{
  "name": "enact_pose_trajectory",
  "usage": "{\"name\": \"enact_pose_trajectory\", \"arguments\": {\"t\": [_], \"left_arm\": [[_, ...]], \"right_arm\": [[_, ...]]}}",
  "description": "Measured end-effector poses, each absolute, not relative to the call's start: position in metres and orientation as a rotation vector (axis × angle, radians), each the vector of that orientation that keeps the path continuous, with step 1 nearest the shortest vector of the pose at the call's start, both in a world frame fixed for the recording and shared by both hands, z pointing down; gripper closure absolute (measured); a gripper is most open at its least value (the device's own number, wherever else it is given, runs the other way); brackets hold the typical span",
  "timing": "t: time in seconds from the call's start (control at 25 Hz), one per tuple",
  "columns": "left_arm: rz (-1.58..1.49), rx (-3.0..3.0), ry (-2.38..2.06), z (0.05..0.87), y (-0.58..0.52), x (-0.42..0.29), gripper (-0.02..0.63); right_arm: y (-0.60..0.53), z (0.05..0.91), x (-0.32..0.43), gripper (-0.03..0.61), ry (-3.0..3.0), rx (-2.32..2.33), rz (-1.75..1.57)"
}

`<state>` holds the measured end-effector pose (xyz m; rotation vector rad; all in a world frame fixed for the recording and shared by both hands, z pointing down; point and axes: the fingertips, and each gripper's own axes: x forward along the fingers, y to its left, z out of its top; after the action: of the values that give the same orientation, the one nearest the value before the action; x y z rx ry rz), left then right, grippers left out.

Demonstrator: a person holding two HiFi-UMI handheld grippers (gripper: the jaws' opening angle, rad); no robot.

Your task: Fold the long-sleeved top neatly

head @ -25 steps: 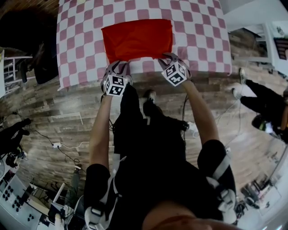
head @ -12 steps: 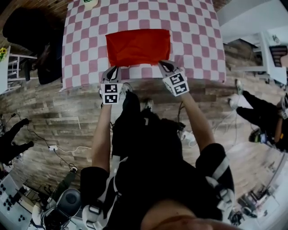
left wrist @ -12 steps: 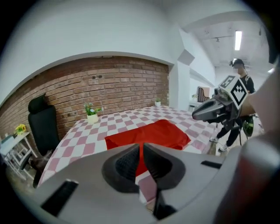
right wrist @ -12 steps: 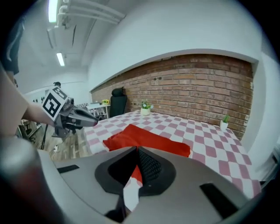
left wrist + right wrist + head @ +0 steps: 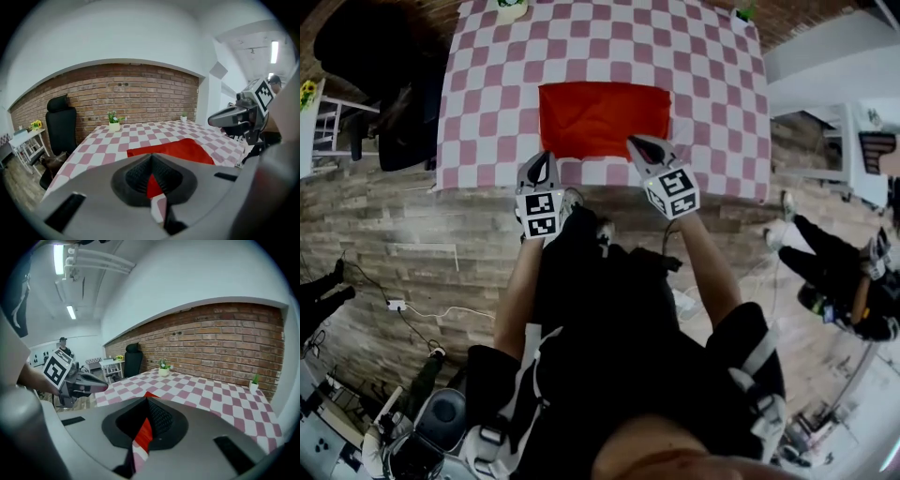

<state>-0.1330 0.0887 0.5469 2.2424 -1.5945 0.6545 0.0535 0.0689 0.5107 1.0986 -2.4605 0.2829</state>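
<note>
Left gripper (image 5: 544, 159), right gripper (image 5: 636, 143) — closed; both empty.

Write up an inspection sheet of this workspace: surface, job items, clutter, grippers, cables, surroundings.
Surface: table under a pink-and-white checked cloth, lying flat.
Job's things: red top, folded into a rectangle, flat on the cloth towards the near edge.
Clutter: larger potted plant and smaller potted plant at the far edge, well apart from the top.
Grippers: left hand-held gripper and right hand-held gripper have jaws together, hold nothing, and are by the top's near edge.
Cables: white cable loose on the wood floor.
Surroundings: brick wall, black chair, white side table, another person at the right.
</note>
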Motion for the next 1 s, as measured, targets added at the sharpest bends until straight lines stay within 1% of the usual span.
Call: {"name": "enact_pose_trajectory", "arguments": {"t": [0.56, 0.76, 1.0], "left_arm": [[0.664, 2.102, -1.476, 0.594, 0.066, -0.170, 0.607], [0.643, 2.044, -1.439, 0.613, 0.067, -0.165, 0.607], [0.633, 1.961, -1.468, 0.636, 0.050, -0.168, 0.606]], "right_arm": [[-0.002, 0.514, -0.059, 0.571, -2.436, 0.746, 0.199], [-0.032, 0.518, -0.088, 0.571, -2.426, 0.631, 0.159], [-0.068, 0.547, -0.111, 0.569, -2.381, 0.470, 0.163]]}}
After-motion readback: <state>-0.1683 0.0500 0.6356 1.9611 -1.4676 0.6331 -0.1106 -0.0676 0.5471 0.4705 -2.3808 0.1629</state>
